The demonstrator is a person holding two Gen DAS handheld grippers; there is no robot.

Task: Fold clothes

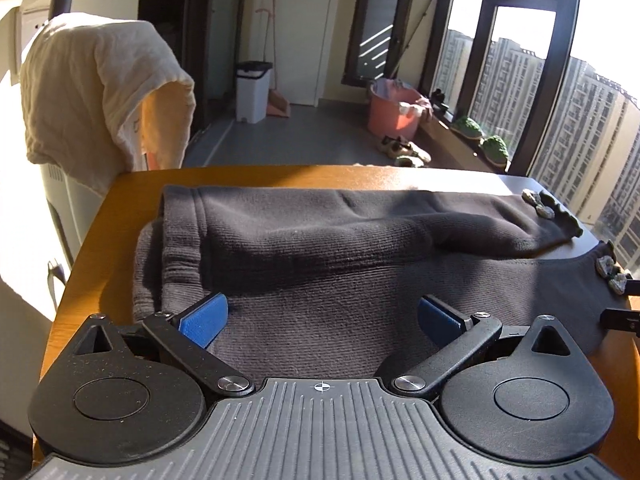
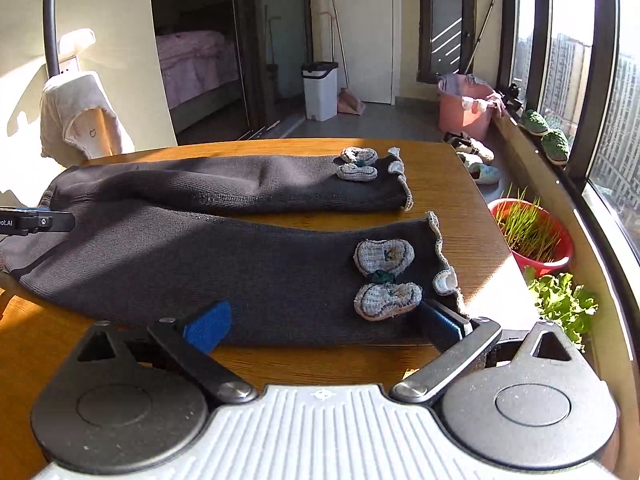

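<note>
Dark grey knit trousers (image 1: pixel 320 248) lie flat on a wooden table (image 1: pixel 280 174), waistband to the left, both legs running right. Each cuff bears a pale crocheted bow (image 2: pixel 384 276) and a scalloped trim. My left gripper (image 1: pixel 322 318) is open over the waist end, its blue pads spread wide above the fabric. My right gripper (image 2: pixel 326 324) is open at the near edge of the near leg (image 2: pixel 200 264), its right pad beside the cuff corner. Nothing is gripped. The left gripper's tip (image 2: pixel 36 222) shows at the left edge of the right wrist view.
A cream towel (image 1: pixel 100 88) hangs over a chair left of the table. Beyond the table stand a white bin (image 1: pixel 252 90) and a pink bucket (image 1: pixel 394 110). A red pot of grass (image 2: pixel 532 236) and a leafy plant (image 2: pixel 564 304) sit by the window, right of the table edge.
</note>
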